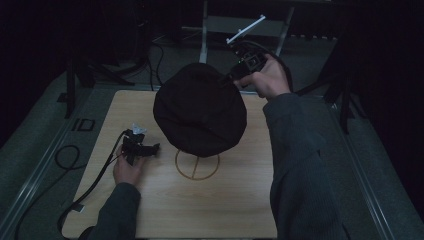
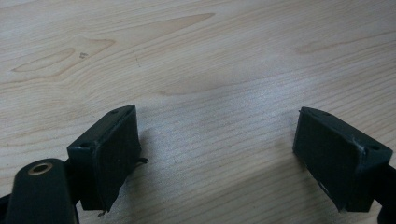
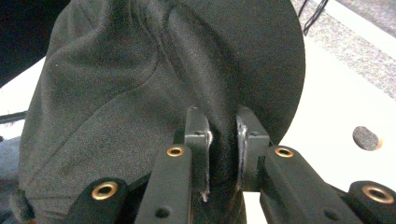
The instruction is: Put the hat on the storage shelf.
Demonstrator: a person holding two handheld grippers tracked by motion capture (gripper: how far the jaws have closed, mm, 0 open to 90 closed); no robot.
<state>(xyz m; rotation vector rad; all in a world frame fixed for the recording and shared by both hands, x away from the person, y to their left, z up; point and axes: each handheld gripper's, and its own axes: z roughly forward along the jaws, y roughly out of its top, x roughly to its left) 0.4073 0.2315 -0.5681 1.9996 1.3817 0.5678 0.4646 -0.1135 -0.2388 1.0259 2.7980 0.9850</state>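
A black cloth hat (image 1: 200,107) hangs in the air over the middle of the wooden table (image 1: 235,200), held up at its far right edge. My right gripper (image 1: 231,76) is shut on a fold of its fabric; in the right gripper view the black hat (image 3: 154,79) spreads out beyond the pinched jaws of that gripper (image 3: 223,140). My left gripper (image 1: 150,148) rests low on the table at the left, open, with nothing between its fingers. In the left gripper view the left gripper (image 2: 215,149) has only bare wood between its wide-set pads.
A circle with a cross line (image 1: 197,165) is marked on the table under the hat's near edge. Cables (image 1: 87,187) trail off the table's left side. Metal stand legs (image 1: 205,30) and dark floor lie beyond the far edge.
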